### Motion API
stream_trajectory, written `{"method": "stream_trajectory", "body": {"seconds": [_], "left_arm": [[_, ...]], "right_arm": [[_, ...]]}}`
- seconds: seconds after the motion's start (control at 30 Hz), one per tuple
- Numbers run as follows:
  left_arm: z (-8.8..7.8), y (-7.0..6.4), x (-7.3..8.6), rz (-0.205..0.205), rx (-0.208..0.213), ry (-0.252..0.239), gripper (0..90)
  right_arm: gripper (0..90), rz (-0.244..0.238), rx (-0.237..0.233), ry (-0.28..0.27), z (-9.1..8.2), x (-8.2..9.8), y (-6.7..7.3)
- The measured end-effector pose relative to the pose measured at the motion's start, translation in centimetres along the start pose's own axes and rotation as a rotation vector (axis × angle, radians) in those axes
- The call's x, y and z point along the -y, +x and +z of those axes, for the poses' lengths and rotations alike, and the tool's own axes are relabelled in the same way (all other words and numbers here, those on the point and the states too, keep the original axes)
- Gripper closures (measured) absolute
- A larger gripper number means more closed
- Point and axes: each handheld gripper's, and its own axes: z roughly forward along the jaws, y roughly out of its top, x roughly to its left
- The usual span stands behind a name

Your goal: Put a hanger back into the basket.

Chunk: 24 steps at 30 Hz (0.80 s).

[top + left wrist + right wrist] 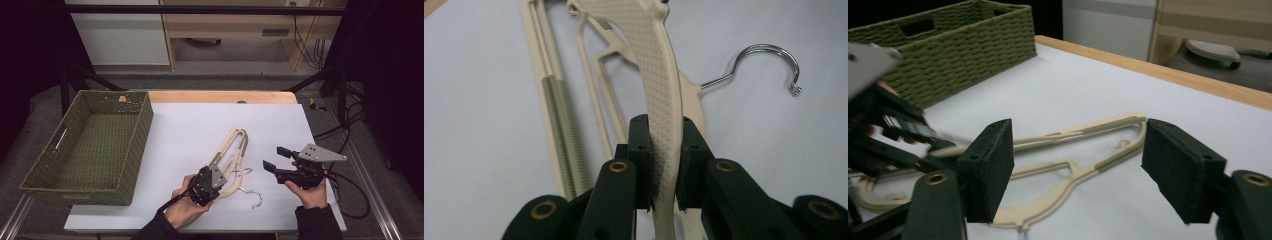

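Two cream plastic hangers (234,145) with metal hooks (254,198) lie overlapped on the white table cover, near its front middle. My left gripper (212,176) is shut on the textured arm of the upper hanger (659,75); the left gripper view has the arm clamped between both pads (642,150), with a hook (769,57) off to the right. The second hanger (556,105) lies flat beside it. My right gripper (275,157) is held open to the right of the hangers, its jaws wide apart (1085,167) and facing the hangers (1088,131) with nothing between them.
A green woven basket (134,145) stands on the table's left side, also seen from the right gripper (963,47). The wooden table edge (220,96) runs along the back. Cables (350,187) trail off the right side.
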Motion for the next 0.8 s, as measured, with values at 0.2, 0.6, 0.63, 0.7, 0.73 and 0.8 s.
{"method": "stream_trajectory", "body": {"seconds": [0.2, 0.6, 0.63, 0.7, 0.73, 0.8], "left_arm": [[-1.7, 1.6, 0.7, -0.051, -0.034, -0.025, 82.6], [-3.9, 5.3, 2.6, -0.201, -0.049, -0.083, 85.7], [-4.1, 5.4, 2.6, -0.201, -0.055, -0.089, 85.7], [-4.9, 5.7, 2.7, -0.203, -0.059, -0.107, 85.7], [-5.3, 5.8, 2.7, -0.203, -0.056, -0.12, 85.7], [-6.3, 6.1, 2.7, -0.201, -0.045, -0.153, 85.7]], "right_arm": [[24.4, 0.024, 0.034, 0.033, 0.5, 1.0, -0.8], [19.7, 0.034, 0.033, 0.061, 1.1, 2.0, -0.8], [19.1, 0.032, 0.032, 0.062, 1.1, 2.0, -0.8], [18.1, 0.034, 0.033, 0.061, 1.1, 2.0, -0.8], [17.9, 0.037, 0.032, 0.061, 1.1, 2.0, -0.8], [17.5, 0.03, 0.025, 0.06, 1.0, 2.0, -0.8]]}}
